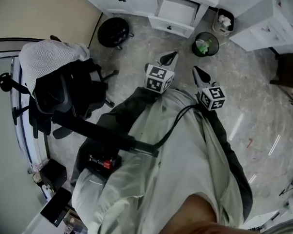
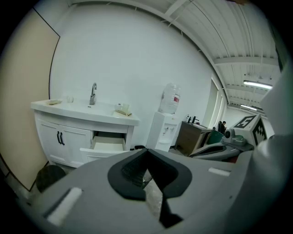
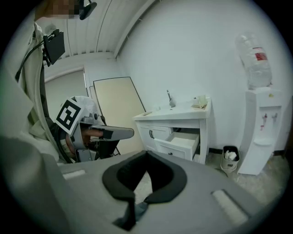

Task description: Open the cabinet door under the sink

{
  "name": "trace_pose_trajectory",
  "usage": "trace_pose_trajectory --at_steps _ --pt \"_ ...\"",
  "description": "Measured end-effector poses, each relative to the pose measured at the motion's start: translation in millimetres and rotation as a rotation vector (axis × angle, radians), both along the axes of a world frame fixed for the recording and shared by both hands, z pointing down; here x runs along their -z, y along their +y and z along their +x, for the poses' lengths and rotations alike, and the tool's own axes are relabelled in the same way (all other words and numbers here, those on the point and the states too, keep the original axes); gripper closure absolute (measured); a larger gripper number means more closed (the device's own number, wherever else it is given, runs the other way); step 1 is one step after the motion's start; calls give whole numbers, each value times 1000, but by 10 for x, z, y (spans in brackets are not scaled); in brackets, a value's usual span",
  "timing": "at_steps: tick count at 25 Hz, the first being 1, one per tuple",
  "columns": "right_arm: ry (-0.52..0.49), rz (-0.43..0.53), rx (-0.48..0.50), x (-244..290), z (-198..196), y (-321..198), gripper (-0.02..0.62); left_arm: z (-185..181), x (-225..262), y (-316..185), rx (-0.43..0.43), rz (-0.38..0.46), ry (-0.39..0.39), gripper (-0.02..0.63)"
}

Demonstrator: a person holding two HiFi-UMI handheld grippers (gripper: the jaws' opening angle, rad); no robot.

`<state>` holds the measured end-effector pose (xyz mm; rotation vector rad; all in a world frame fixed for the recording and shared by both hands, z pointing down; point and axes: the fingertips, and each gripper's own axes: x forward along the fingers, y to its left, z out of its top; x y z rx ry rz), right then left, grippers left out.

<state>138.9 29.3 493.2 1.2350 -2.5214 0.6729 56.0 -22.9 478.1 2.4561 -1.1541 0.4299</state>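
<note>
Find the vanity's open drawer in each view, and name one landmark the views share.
Head view: open drawer at top centre, seen from above.
Left gripper view: left of centre, just below mid-height.
Right gripper view: slightly right of centre, below mid-height.
Shared landmark: the dark cabinet door handles, just left of the drawer.

A drawer [image 2: 107, 145] sits right of the cabinet doors [image 2: 68, 144], under the sink [image 2: 84, 108].

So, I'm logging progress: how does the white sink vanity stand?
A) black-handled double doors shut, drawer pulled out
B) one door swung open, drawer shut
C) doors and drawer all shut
A: in the left gripper view the white double doors with black handles sit flush and shut, while the white drawer beside them stands pulled out.
</note>
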Motion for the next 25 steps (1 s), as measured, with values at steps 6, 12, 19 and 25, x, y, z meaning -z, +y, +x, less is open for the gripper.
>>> trace_pose_trajectory --at_steps 6,12,19,25 --pt "11 -26 1 -89 134 125 594 118 -121 106 -1 -39 -9 598" --pt "12 -27 23 -104 87 158 594 59 -127 129 23 -34 -5 598" --pt "9 -31 60 -107 -20 174 594 -58 -118 154 53 -36 -9 598" --pt "31 -18 66 -105 -73 198 594 -130 -121 173 58 -37 -3 598"
